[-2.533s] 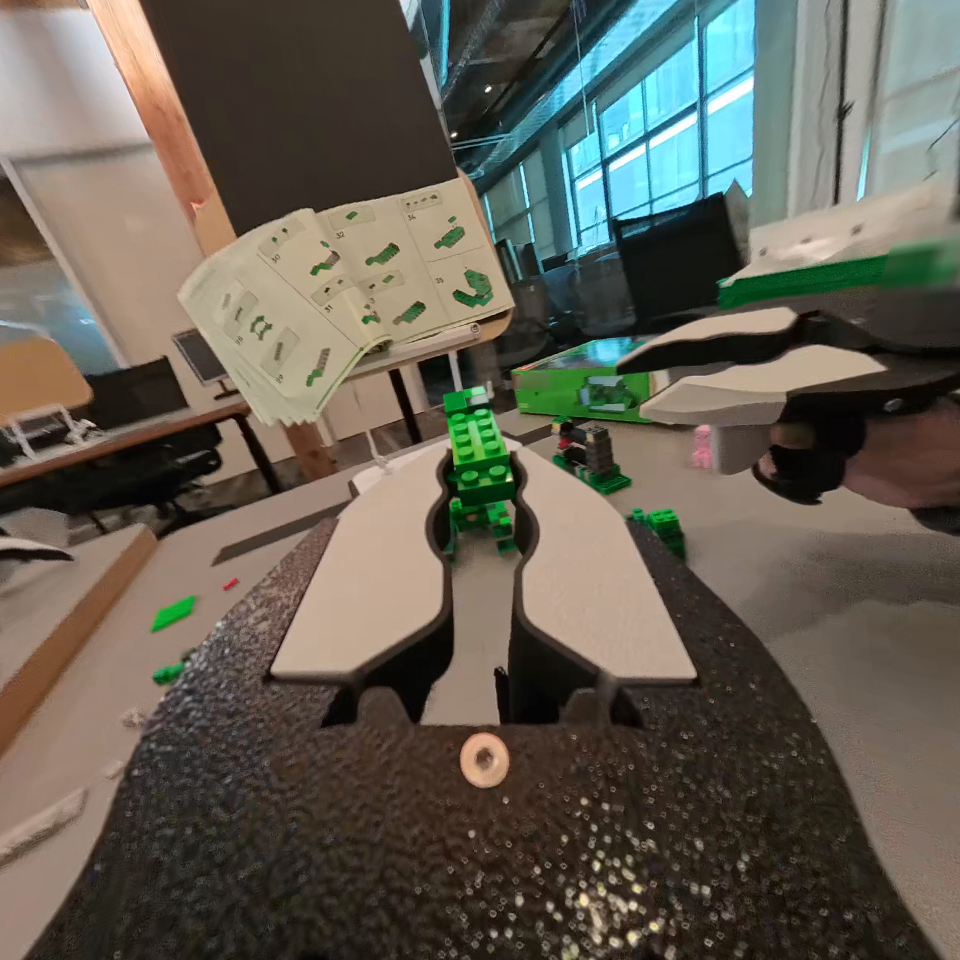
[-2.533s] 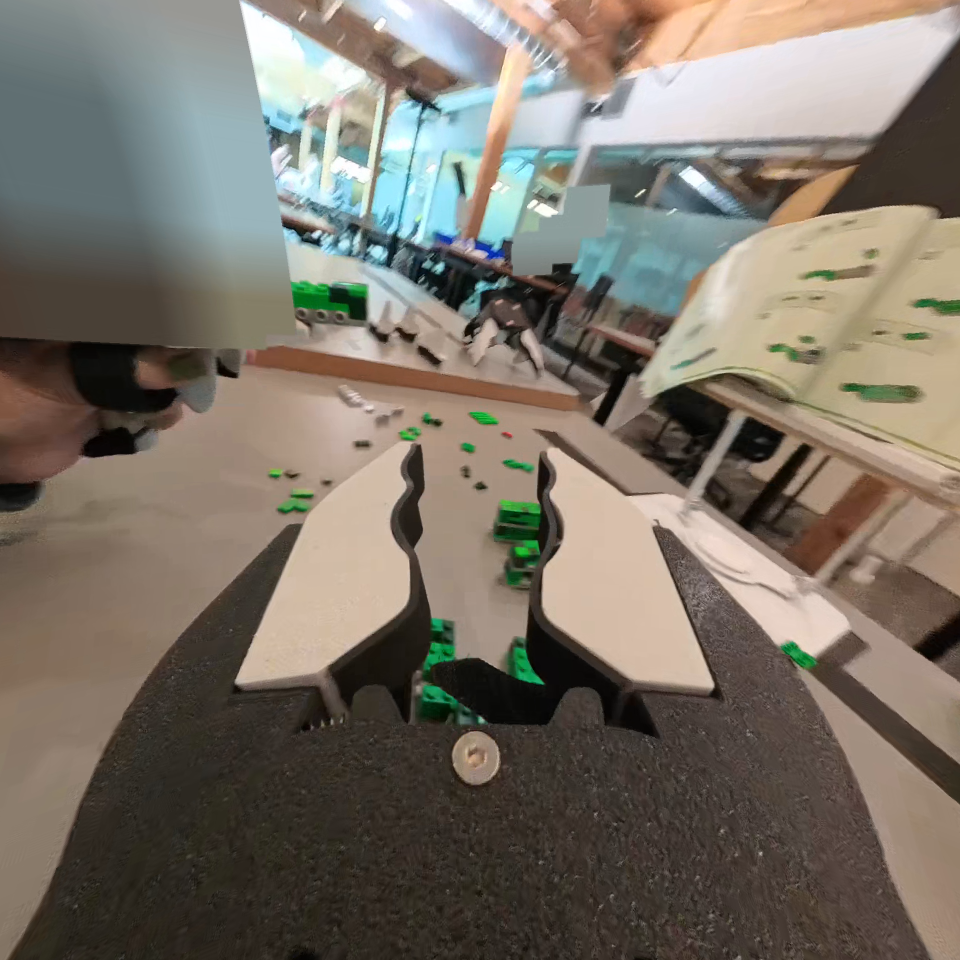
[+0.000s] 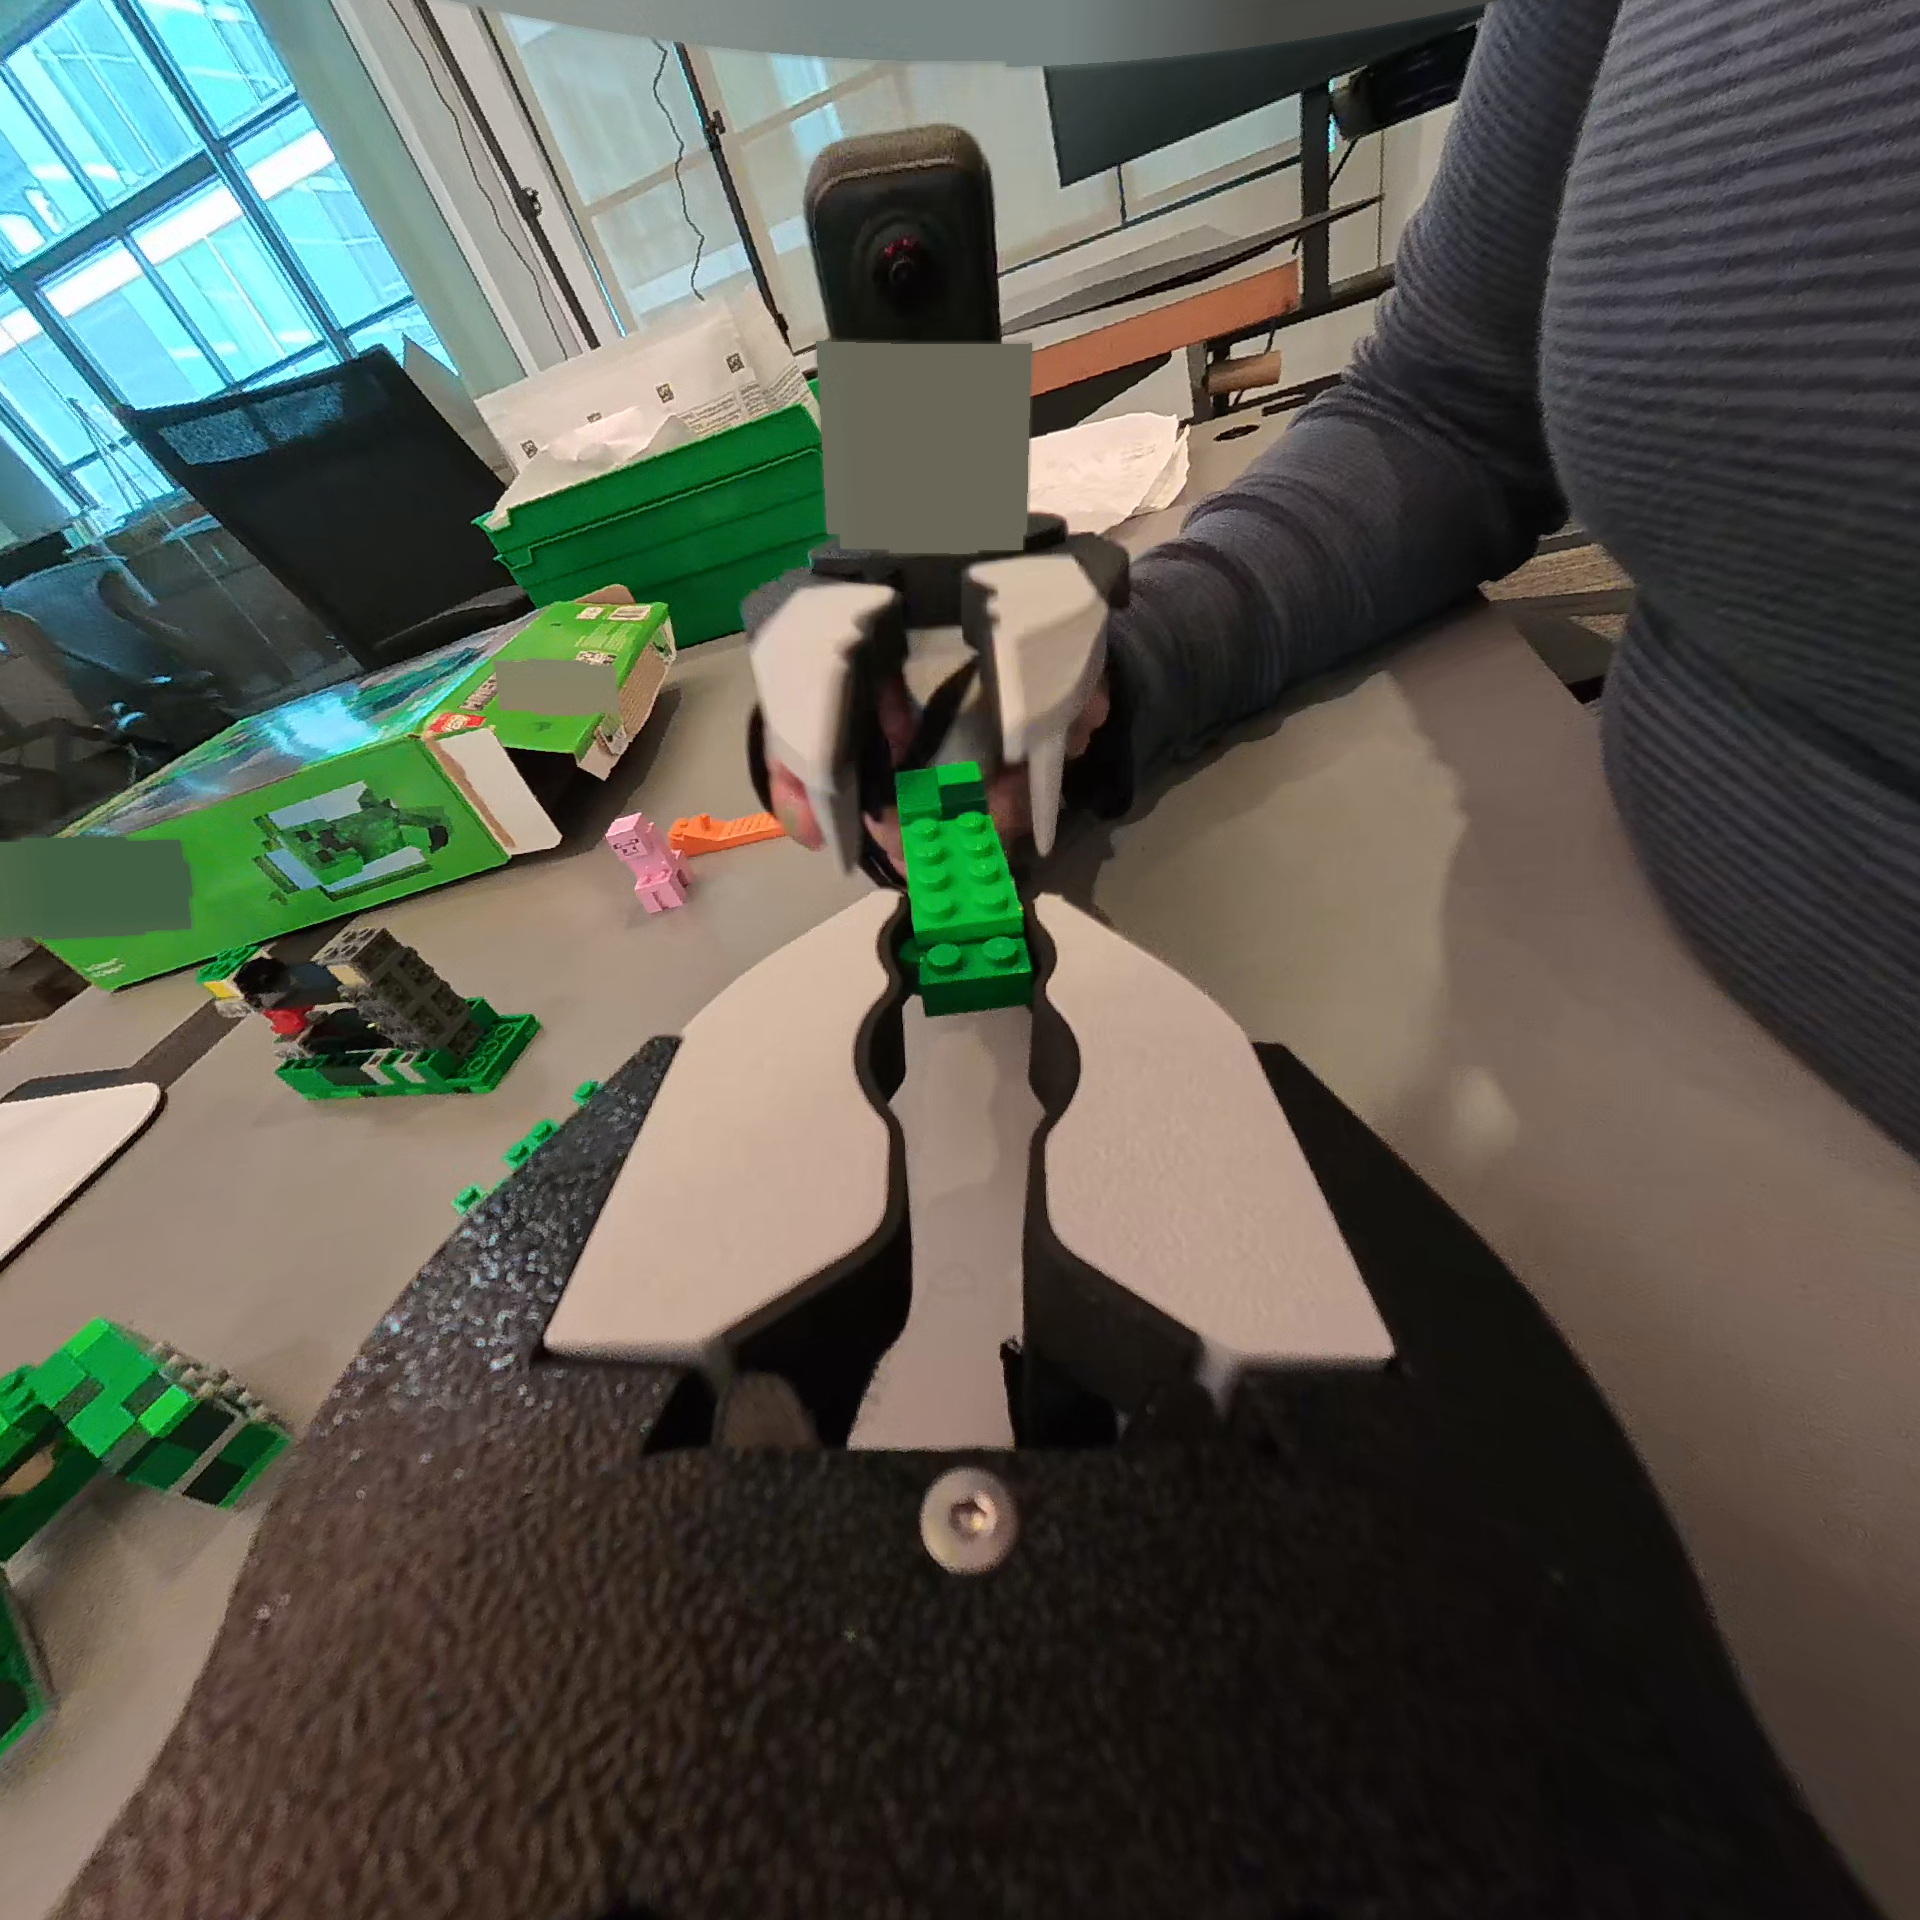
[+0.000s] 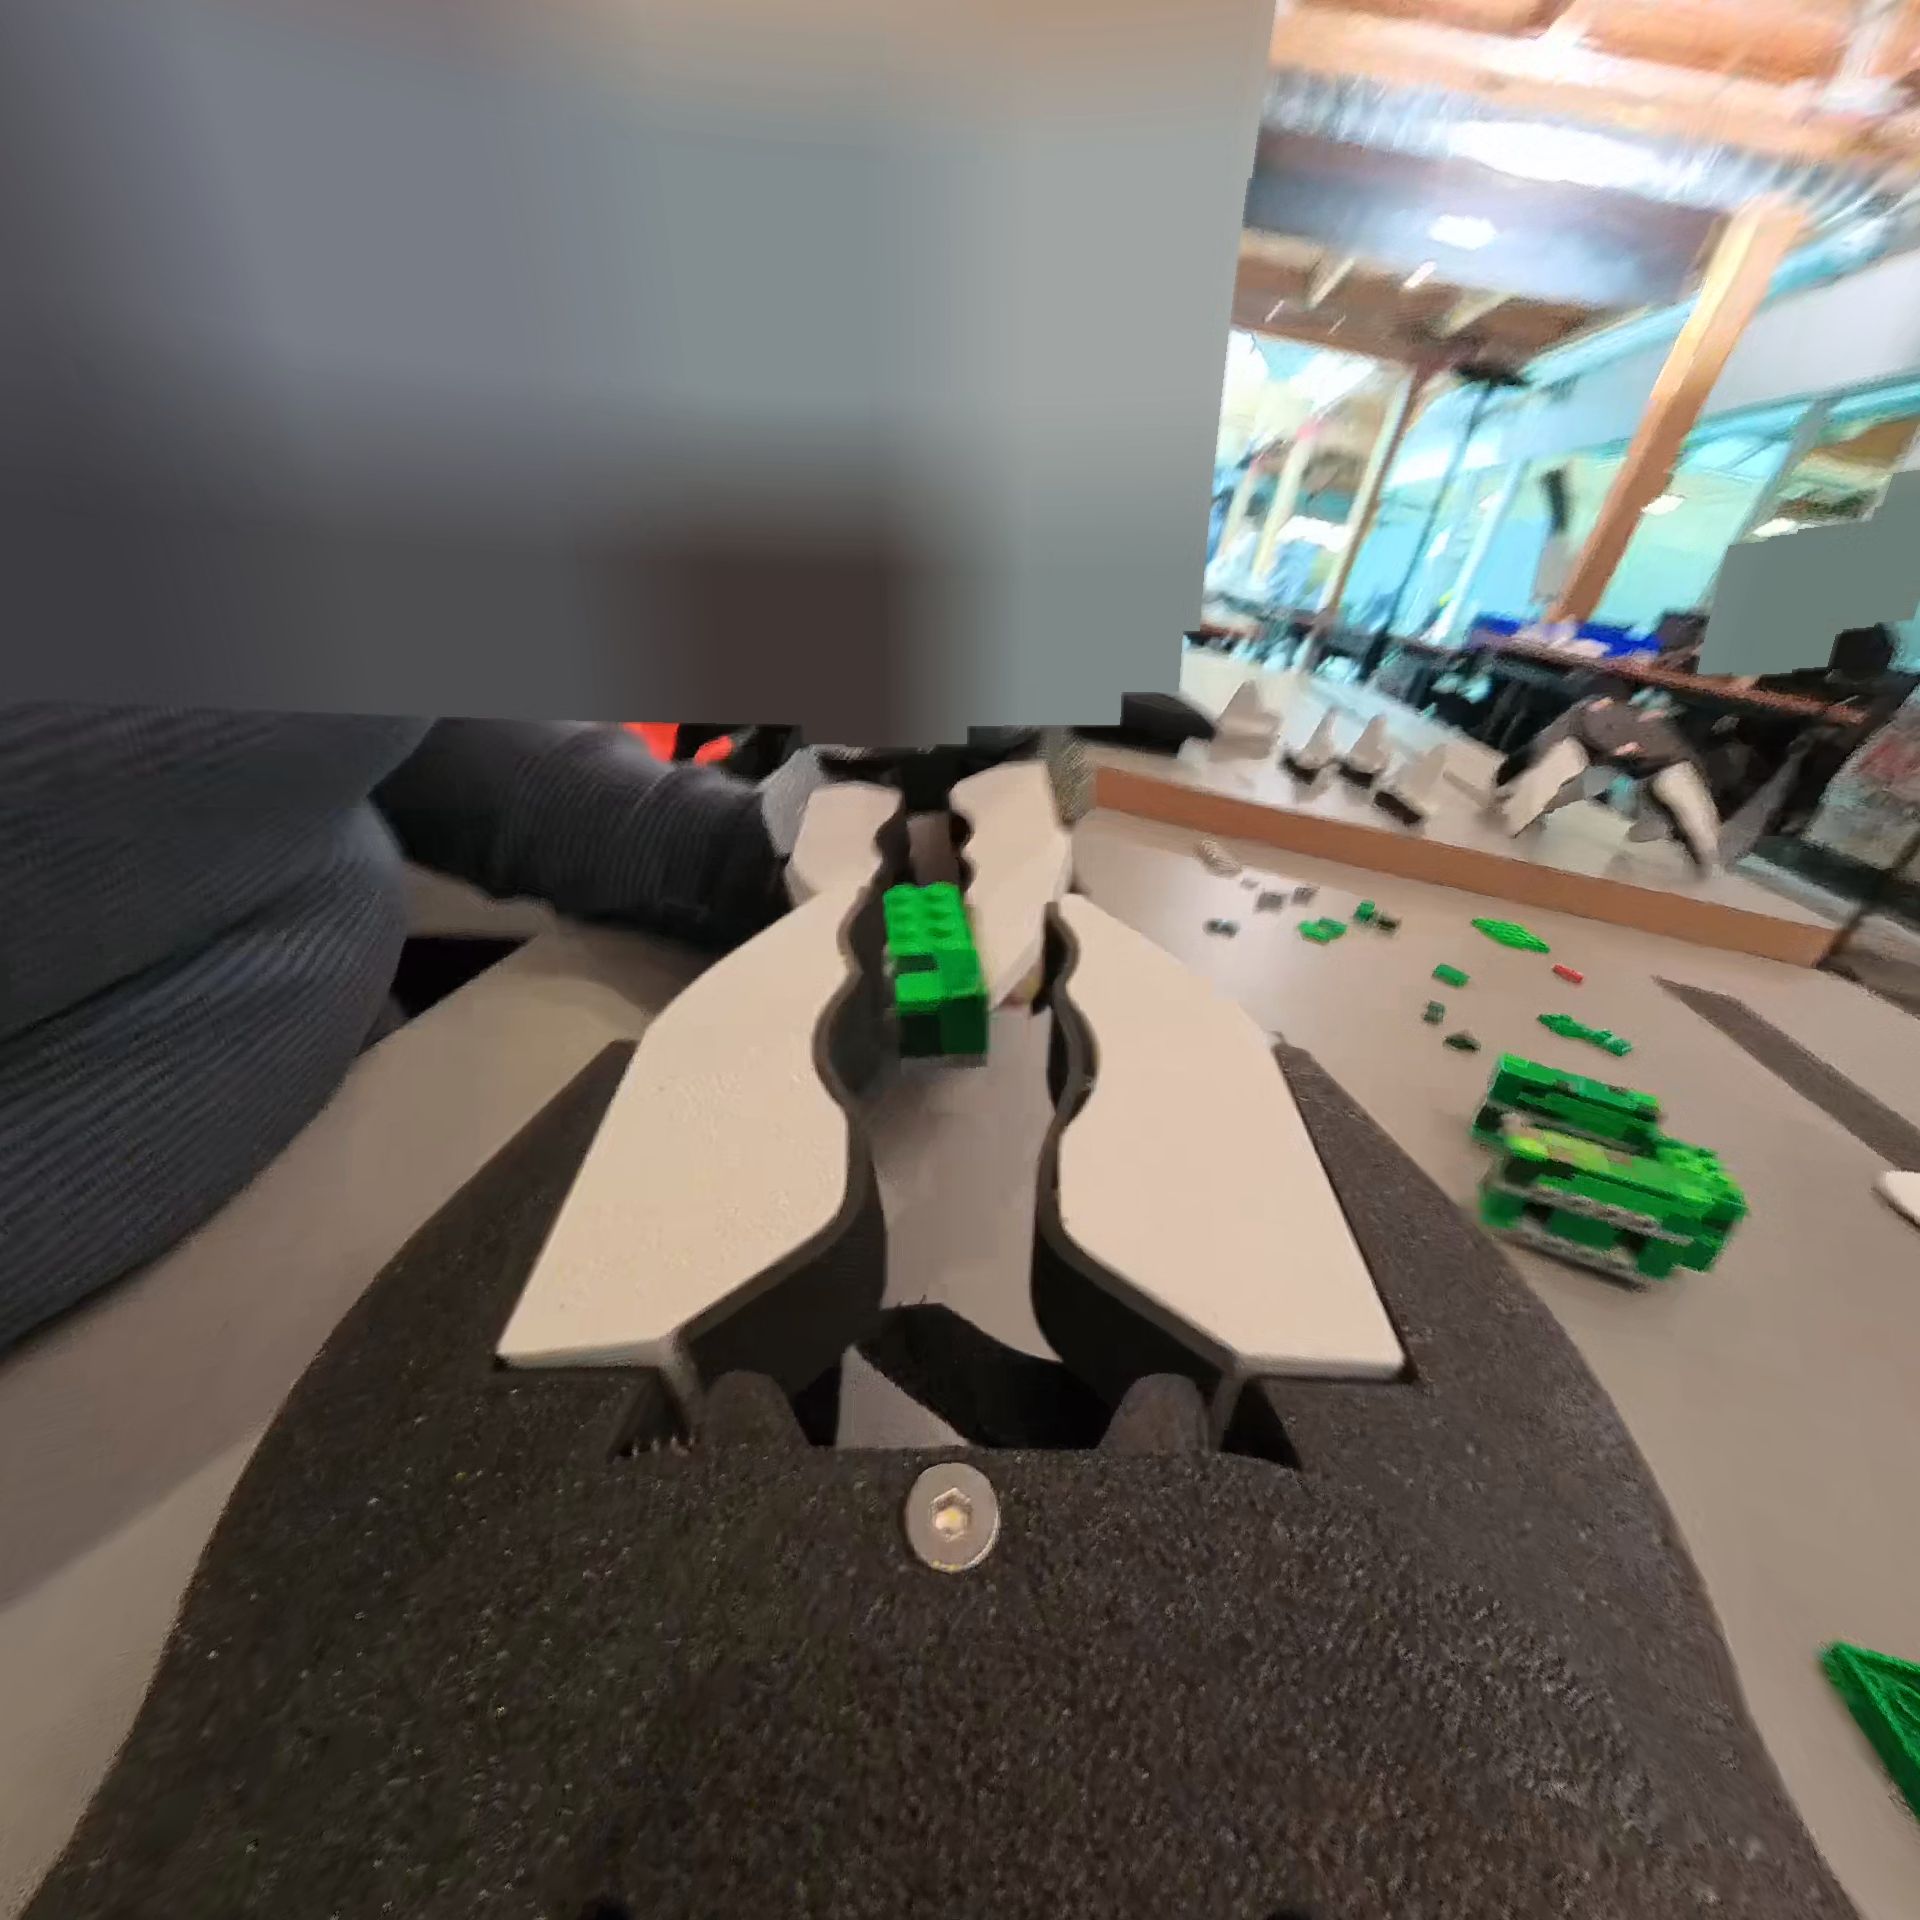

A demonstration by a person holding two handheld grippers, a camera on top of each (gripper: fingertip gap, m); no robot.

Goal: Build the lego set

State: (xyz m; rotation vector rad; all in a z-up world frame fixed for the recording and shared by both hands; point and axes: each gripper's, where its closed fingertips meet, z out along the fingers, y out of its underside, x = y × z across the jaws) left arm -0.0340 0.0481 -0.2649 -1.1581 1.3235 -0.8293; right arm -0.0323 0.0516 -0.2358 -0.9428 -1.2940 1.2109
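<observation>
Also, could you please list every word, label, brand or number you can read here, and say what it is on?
Green cardboard box: a brand mark and small labels on its flap. I do not copy writing, and part is masked.
White paper above the green trays: square printed marks, too small to read.
Green bricks in the left tool: no print visible.
Right wrist view: too blurred, nothing legible.

Daylight pours through tall grid-paned windows (image 3: 177,208) behind a black mesh chair (image 3: 322,488). Timber posts (image 4: 1673,405) rise beyond the grey bench (image 3: 1351,935).
</observation>
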